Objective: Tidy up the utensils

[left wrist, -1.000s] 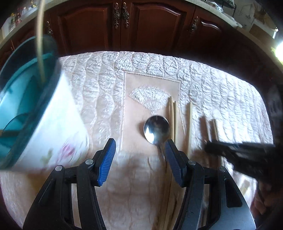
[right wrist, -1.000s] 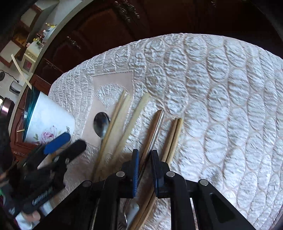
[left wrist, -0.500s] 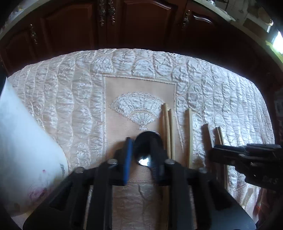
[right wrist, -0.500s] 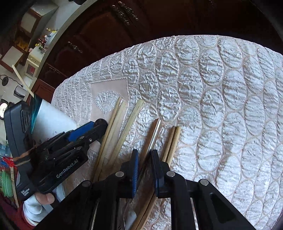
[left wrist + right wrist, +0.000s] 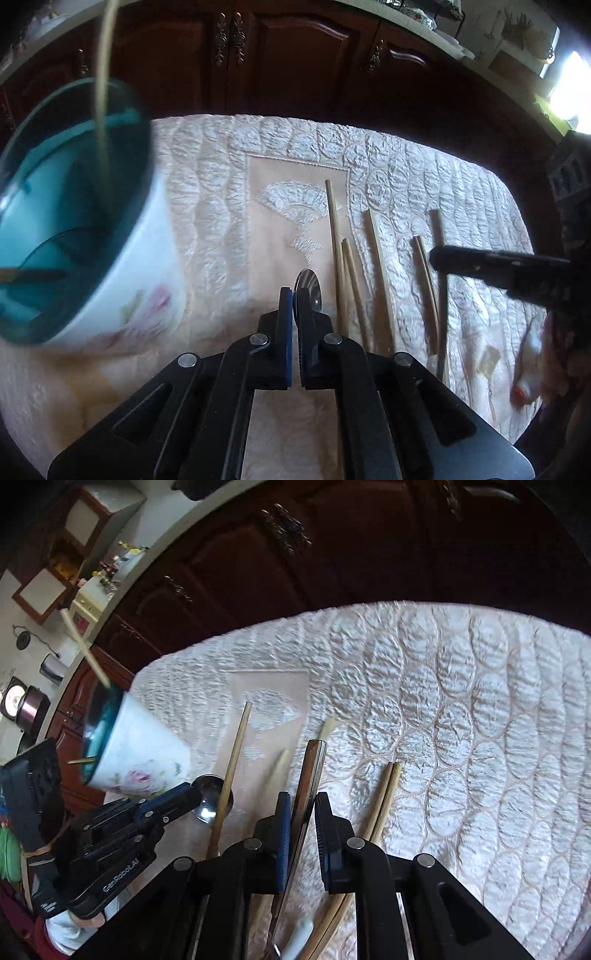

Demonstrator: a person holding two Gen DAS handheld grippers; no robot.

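Here, in the left wrist view, the left gripper (image 5: 294,306) sits low in the centre of the frame with its fingers (image 5: 285,325) pressed together on the spoon (image 5: 308,286), whose bowl pokes out just beyond the tips. The pinch falls near the bowl, probably because that part lay closest and gives a firm hold for lifting. At the left of the frame stands the floral cup (image 5: 122,280) with its teal interior, one stick already leaning inside it; it looks like the container meant to receive the utensils, which would explain why the spoon is held so close to it. Right of centre, loose chopsticks (image 5: 345,258) lie roughly parallel on the quilted cloth (image 5: 207,221) covering the tabletop, not yet gathered.

In the right wrist view, the right gripper (image 5: 301,812) fills the lower middle of the frame. Its fingers (image 5: 283,827) stand slightly apart, straddling a dark-handled utensil (image 5: 312,771) that runs up between them; whether the pads actually press on it I cannot tell. The straddle suggests a grasp being lined up along the handle. A pair of chopsticks (image 5: 388,794) lies just to the right, others to the left. The cup appears at centre left, with the left gripper and spoon just below it.
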